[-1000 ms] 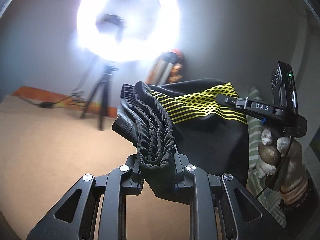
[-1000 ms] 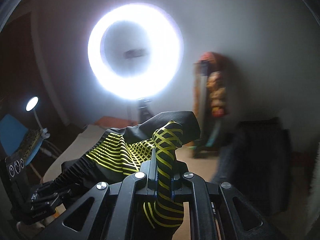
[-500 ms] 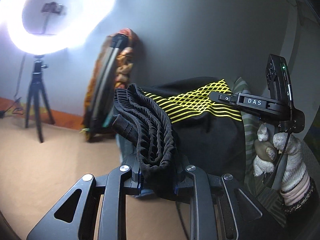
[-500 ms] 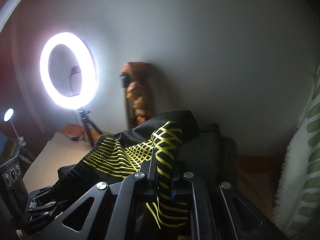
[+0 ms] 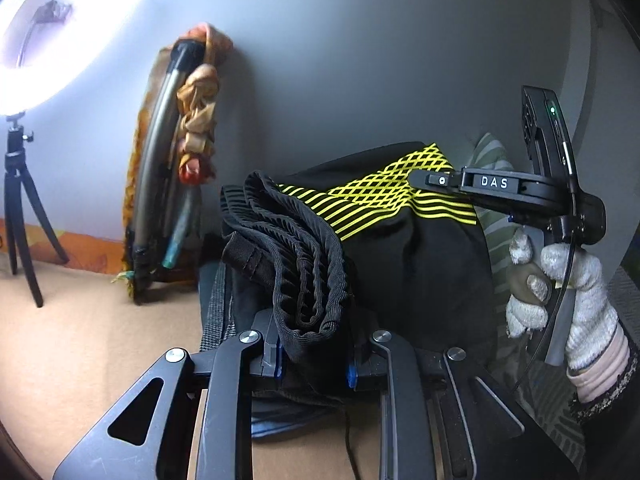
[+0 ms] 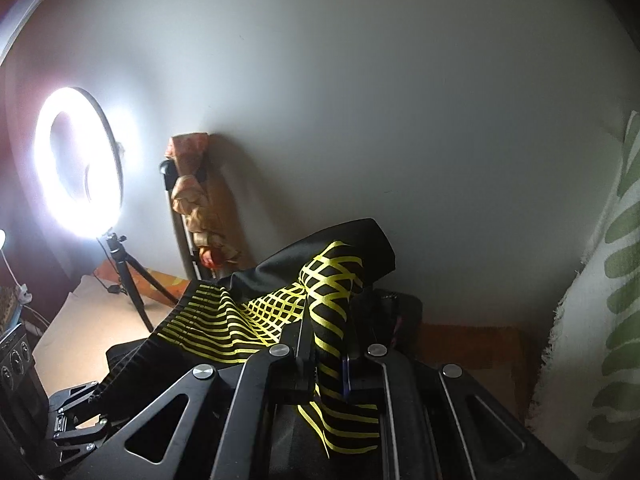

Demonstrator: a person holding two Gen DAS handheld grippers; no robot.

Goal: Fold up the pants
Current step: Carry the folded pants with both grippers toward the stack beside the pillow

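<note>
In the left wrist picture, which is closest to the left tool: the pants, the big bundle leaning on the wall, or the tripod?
1. Pants: clamped in the left tool, centre.
2. Leaning bundle: behind, left of centre, against the wall.
3. Tripod: far left edge, under the ring light.

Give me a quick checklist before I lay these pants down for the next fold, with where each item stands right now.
1. Left gripper clamped on the ribbed waistband: ok.
2. Right gripper clamped on the yellow-patterned part of the pants: ok.
3. Pants lifted off the tan surface: ok.
4. Cloth between the two grippers flat and smooth: not ok, it sags and bunches.
5. Landing spot free: not ok, a dark bag and a cable lie below the left gripper.
6. Legs hanging straight: cannot tell, hidden below the grippers.
</note>
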